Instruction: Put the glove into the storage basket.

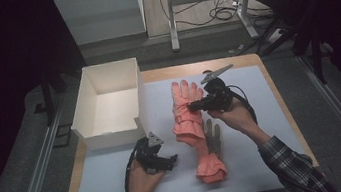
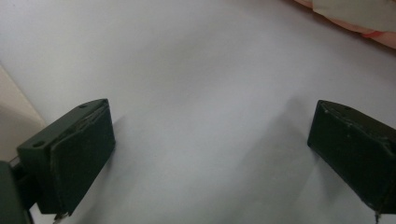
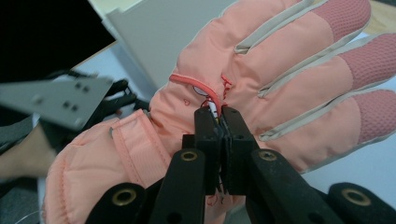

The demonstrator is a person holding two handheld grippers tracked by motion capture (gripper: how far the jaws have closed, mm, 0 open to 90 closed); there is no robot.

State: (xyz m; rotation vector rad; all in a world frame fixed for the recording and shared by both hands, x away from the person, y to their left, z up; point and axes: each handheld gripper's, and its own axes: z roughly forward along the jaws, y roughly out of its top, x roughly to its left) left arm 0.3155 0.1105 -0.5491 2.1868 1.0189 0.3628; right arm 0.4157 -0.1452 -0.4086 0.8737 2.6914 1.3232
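At the centre of the high view the right gripper (image 1: 195, 105) has its fingers pinched tight on the upper pink glove (image 1: 186, 110), near the red loop (image 3: 196, 86). A second glove (image 1: 211, 158) lies below it on the tabletop (image 1: 258, 88). The left gripper (image 1: 171, 160), fingers spread and empty, waits lower left. Judged: lift slowly, keeping fabric deep between the fingers, toward the white box (image 1: 109, 102).

Open white box (image 1: 109, 102) at the bench's (image 1: 249, 165) left edge; cables (image 1: 220, 13) on the floor behind.
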